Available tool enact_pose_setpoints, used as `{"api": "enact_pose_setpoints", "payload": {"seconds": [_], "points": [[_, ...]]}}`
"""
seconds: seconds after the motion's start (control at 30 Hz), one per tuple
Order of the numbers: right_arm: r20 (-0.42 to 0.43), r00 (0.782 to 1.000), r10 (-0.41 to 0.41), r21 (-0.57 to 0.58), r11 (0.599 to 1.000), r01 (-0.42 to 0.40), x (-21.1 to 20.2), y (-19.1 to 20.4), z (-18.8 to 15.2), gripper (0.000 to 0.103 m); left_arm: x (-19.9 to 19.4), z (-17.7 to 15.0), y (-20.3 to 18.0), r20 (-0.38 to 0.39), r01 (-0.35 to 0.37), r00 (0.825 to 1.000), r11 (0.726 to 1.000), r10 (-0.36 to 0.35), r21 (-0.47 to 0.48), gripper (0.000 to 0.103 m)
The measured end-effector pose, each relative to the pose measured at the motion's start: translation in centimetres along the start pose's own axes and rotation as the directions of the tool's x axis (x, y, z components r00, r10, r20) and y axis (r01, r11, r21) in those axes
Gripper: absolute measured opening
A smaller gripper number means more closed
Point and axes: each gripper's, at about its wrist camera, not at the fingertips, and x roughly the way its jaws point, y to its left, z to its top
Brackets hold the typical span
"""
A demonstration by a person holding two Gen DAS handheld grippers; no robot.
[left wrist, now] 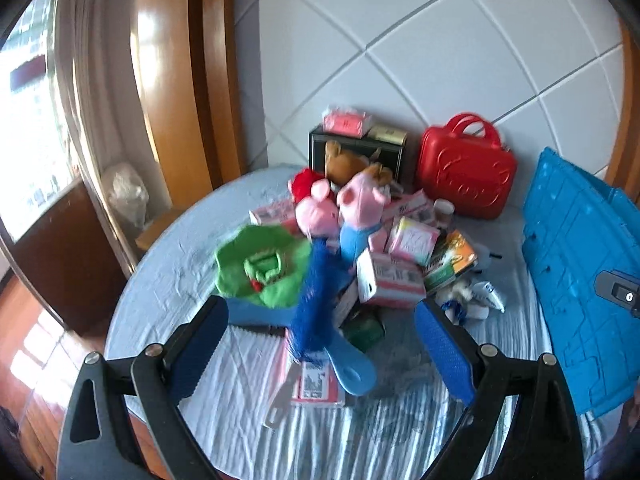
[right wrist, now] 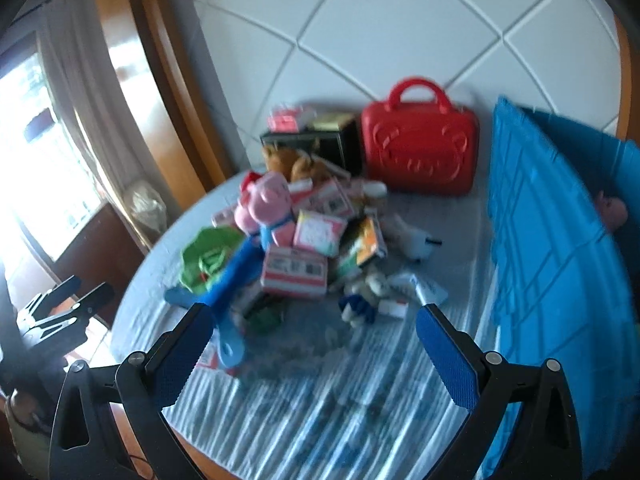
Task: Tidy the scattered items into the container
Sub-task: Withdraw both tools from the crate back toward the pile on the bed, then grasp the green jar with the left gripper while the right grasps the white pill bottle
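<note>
Your left gripper (left wrist: 320, 344) hovers with its jaws spread wide and nothing between them, above the near edge of the pile of scattered items (left wrist: 360, 248) on the cloth-covered table (left wrist: 168, 280). Your right gripper (right wrist: 312, 344) is likewise wide open and empty, just short of the same heap. In the pile, two pink plush pigs (left wrist: 340, 208) stand at the far side, a green felt piece (left wrist: 260, 268) lies at the left, and a blue hairbrush (left wrist: 320, 312) reaches toward you. The blue container (left wrist: 580, 264) stands at the right, well apart from both grippers. A red carry case (left wrist: 466, 172) sits against the far wall, beside a black box (left wrist: 396, 156).
</note>
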Motion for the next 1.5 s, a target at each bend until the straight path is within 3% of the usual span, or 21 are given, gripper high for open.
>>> {"api": "enact_pose_setpoints", "payload": {"seconds": [0.27,0.37,0.47,0.63,0.67,0.77,0.83,1.13,1.27,1.5], "points": [[-0.05,0.999,-0.017,0.003,1.0,0.017,6.1,-3.1,-0.2,0.103,6.7,-2.1,-5.6,-0.047,0.025,0.999,0.998,-0.022,0.051,0.096],[-0.097,0.994,-0.044,-0.004,0.999,0.044,8.8,-3.9,-1.2,0.103,9.9,-3.1,-7.3,-0.102,0.059,0.993,0.996,-0.051,0.07,0.095],[-0.136,0.99,-0.042,0.022,0.999,0.045,11.2,-5.1,-2.1,0.103,13.7,-4.2,-8.6,-0.176,0.078,0.983,0.992,-0.06,0.102,0.083],[-0.19,0.98,-0.067,0.086,0.993,0.085,15.5,-7.1,-3.7,0.1,19.4,-5.5,-9.1,-0.266,0.098,0.962,0.988,-0.064,0.117,0.078],[-0.201,0.976,-0.078,0.093,0.991,0.098,16.3,-7.5,-4.0,0.096,20.5,-5.9,-9.0,-0.282,0.101,0.957,0.988,-0.065,0.115,0.073],[-0.249,0.963,-0.102,0.115,0.984,0.134,18.9,-9.0,-5.0,0.067,23.5,-6.7,-8.6,-0.331,0.108,0.941,0.99,-0.072,0.092,0.067],[-0.274,0.954,-0.122,0.121,0.98,0.16,20.2,-9.8,-5.6,0.064,25.0,-7.0,-7.9,-0.349,0.112,0.934,0.991,-0.079,0.076,0.067],[-0.294,0.949,-0.115,0.161,0.972,0.168,23.8,-11.4,-6.9,0.064,26.5,-7.3,-7.5,-0.322,0.087,0.946,0.985,-0.034,0.152,0.067],[-0.304,0.944,-0.124,0.162,0.97,0.18,24.5,-11.7,-7.2,0.064,26.4,-7.8,-8.6,-0.34,0.116,0.939,0.982,-0.059,0.149,0.067],[-0.293,0.946,-0.138,0.156,0.97,0.189,25.1,-12.4,-7.1,0.064,27.2,-9.0,-8.5,-0.336,0.023,0.941,0.979,0.047,0.202,0.067]]}}
